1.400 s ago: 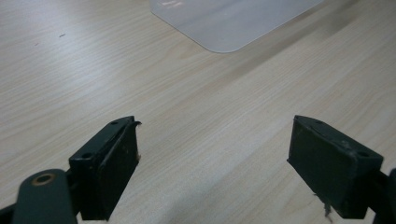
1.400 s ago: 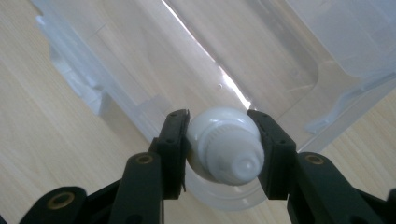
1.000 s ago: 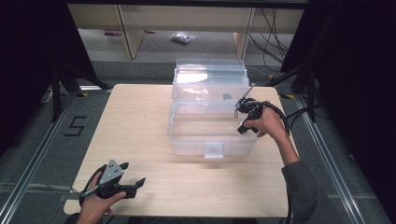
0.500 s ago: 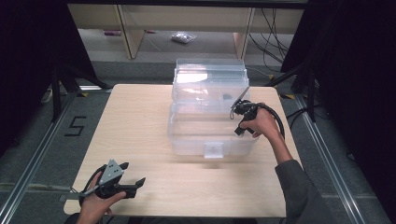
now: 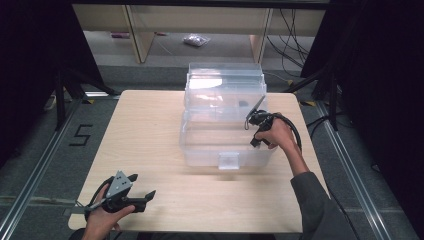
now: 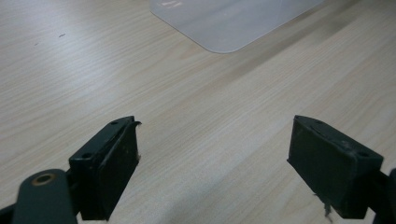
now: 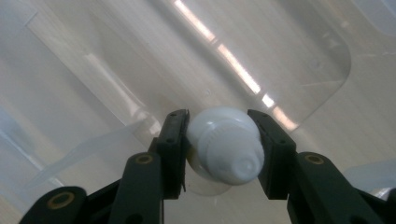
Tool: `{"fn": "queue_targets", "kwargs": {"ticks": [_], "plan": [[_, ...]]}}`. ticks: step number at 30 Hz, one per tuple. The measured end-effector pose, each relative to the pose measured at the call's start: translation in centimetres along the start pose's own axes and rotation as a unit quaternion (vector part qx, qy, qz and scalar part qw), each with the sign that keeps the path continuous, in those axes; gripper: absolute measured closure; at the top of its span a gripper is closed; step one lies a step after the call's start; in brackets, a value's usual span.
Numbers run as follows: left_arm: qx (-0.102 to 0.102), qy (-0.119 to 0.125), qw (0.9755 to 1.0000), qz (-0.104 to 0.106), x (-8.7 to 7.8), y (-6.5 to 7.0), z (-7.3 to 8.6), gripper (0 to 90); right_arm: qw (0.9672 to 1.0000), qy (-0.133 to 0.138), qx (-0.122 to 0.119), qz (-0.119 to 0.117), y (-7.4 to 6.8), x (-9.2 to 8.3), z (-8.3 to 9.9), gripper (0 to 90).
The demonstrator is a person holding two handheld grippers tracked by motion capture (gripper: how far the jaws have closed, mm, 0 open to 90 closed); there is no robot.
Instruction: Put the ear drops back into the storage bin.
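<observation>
Right gripper [image 7: 218, 147], at 3 o'clock over the clear plastic box [image 5: 225, 125] on the table [image 5: 150, 130], pinches a white bottle [image 7: 226, 147] between its jaws above the box interior. Left gripper [image 6: 215, 163], at 7 o'clock near the table's edge, jaws spread, empty.

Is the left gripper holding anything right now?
No. In the left gripper view, the left gripper has its jaws spread wide with just bare wooden table between them.
</observation>
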State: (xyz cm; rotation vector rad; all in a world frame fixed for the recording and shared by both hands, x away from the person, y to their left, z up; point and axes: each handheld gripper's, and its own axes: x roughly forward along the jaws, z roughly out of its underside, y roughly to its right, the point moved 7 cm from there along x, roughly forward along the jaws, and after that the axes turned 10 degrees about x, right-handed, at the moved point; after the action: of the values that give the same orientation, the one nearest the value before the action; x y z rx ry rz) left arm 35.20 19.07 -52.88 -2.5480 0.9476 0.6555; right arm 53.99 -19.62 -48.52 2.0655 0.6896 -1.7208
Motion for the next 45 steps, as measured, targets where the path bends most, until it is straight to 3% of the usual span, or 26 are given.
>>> {"fn": "queue_targets", "kwargs": {"ticks": [4,6,8,11,13,16,17,21,22,33,34,36,37,38,45], "plan": [[-0.002,0.002,1.0000,0.000,0.0,0.0,0.0,15.5,1.0000,-0.003,0.003,0.002,0.2,0.4,0.0,60.0],[0.012,-0.013,0.9998,-0.003,-0.1,-0.2,0.2,15.5,1.0000,-0.001,0.005,-0.001,0.2,0.6,0.1,60.0],[0.001,-0.004,1.0000,-0.002,0.0,0.0,0.0,15.5,0.9999,-0.005,0.011,-0.002,0.3,0.7,0.2,60.0],[0.001,-0.004,1.0000,-0.002,0.0,0.0,0.0,15.4,0.9999,-0.006,0.011,-0.004,0.3,1.0,0.3,60.0],[0.001,-0.004,1.0000,-0.002,0.0,0.0,0.0,15.5,0.9996,-0.012,0.024,-0.002,0.2,1.1,0.5,60.0],[0.001,-0.004,1.0000,-0.002,0.0,0.0,0.0,15.5,0.9996,-0.017,0.023,0.000,0.1,1.3,0.5,60.0],[0.001,-0.004,1.0000,-0.002,0.0,0.0,0.0,15.5,0.9999,-0.012,0.010,0.000,0.3,1.4,0.4,60.0],[0.001,-0.003,1.0000,-0.002,0.0,0.0,0.0,15.4,0.9995,-0.021,0.023,0.003,0.1,1.6,0.5,60.0],[0.001,-0.003,1.0000,-0.002,0.0,0.0,0.0,15.5,0.9997,-0.018,0.015,0.001,0.2,1.8,0.4,60.0],[0.001,-0.004,1.0000,-0.002,0.0,0.0,0.0,15.5,0.9994,-0.030,0.015,0.008,0.0,1.9,0.5,59.8],[0.001,-0.001,1.0000,-0.001,0.0,0.0,0.0,15.5,0.9995,-0.029,0.001,0.013,0.4,2.0,0.5,59.8],[0.001,-0.004,1.0000,-0.002,0.0,0.0,0.0,15.4,0.9996,-0.027,0.004,0.011,0.3,1.9,0.6,59.6],[0.001,-0.004,1.0000,-0.002,0.0,0.0,0.0,15.5,0.9993,-0.030,0.022,0.012,0.0,1.8,0.6,59.4],[0.001,-0.004,1.0000,-0.002,0.0,0.0,0.0,15.5,0.9994,-0.029,0.021,0.002,-0.1,1.6,0.6,58.4],[0.002,-0.004,1.0000,-0.002,0.0,0.0,0.0,15.5,0.9999,-0.010,0.011,0.009,0.0,1.1,0.5,51.5]]}}
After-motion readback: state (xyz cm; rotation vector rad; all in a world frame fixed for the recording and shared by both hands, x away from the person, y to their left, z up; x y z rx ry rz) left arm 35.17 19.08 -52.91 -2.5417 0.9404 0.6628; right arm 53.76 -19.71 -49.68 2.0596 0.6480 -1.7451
